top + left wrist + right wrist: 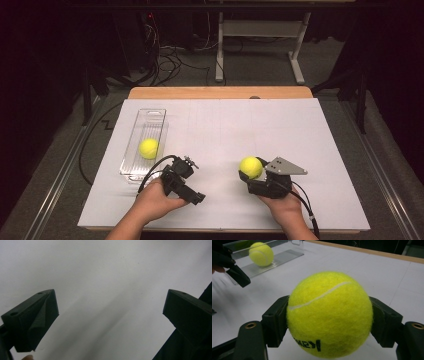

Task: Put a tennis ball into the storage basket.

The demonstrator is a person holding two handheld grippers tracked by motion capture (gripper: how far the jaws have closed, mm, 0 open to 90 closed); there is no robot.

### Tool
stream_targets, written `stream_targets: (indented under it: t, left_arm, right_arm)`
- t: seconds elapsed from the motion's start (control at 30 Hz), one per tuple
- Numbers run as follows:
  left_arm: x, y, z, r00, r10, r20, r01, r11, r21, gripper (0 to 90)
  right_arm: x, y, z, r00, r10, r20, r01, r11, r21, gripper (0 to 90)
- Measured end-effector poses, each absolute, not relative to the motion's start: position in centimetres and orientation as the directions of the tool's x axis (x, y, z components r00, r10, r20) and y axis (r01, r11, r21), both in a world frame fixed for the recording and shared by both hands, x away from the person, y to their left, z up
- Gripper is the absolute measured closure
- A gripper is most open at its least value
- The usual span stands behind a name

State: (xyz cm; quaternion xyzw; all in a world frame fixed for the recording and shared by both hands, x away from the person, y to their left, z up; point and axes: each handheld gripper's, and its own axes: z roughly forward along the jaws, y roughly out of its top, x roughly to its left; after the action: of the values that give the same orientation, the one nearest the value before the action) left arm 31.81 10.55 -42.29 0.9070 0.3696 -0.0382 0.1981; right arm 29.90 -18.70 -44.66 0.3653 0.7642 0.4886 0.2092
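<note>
- The right gripper point(251, 172) sits on the near right part of the white worktop point(225, 130), its jaws pinching a yellow tennis ball point(250, 167) between them.
- In the right gripper view that held ball point(329, 313) is clamped on both sides by the black pads, its white seam curving across the top and black lettering showing upside down near the bottom.
- A grey three-cornered plate point(285, 167) tops the right gripper, and a black cable trails back from it past the person's right hand point(285, 205).
- The left gripper point(192, 192) lies near the front edge at centre-left, held by the left hand point(155, 200); its jaws stand spread wide with nothing between them (the left gripper view has only bare white surface in the gap).
- A clear plastic tray point(150, 117) lies lengthwise on the left part of the worktop, just beyond the left gripper.
- A 2nd tennis ball point(148, 148) rests inside the tray, toward its near end, well apart from the held ball.
- In the right gripper view the tray point(284, 255) and its ball point(261, 253) appear at the upper left.
</note>
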Motion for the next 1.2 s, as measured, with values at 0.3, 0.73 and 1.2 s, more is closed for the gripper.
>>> stream_targets:
  t: [0.3,0.73,1.2]
  left_arm:
    - [31.7,10.6,-42.3,0.723,0.657,-0.215,0.686,-0.645,0.337,1.1]
    - [31.4,10.3,-42.2,0.731,0.649,-0.211,0.678,-0.655,0.333,1.1]
    - [31.1,10.0,-42.3,0.735,0.643,-0.213,0.674,-0.661,0.329,1.1]
  right_arm:
    - [29.9,-17.7,-45.5,-0.674,0.738,0.022,0.338,0.282,0.898,27.0]
    - [29.0,-15.8,-45.5,-0.736,0.676,0.022,0.298,0.295,0.908,27.0]
    - [28.9,-14.2,-45.9,-0.768,0.64,0.028,0.294,0.313,0.903,27.0]
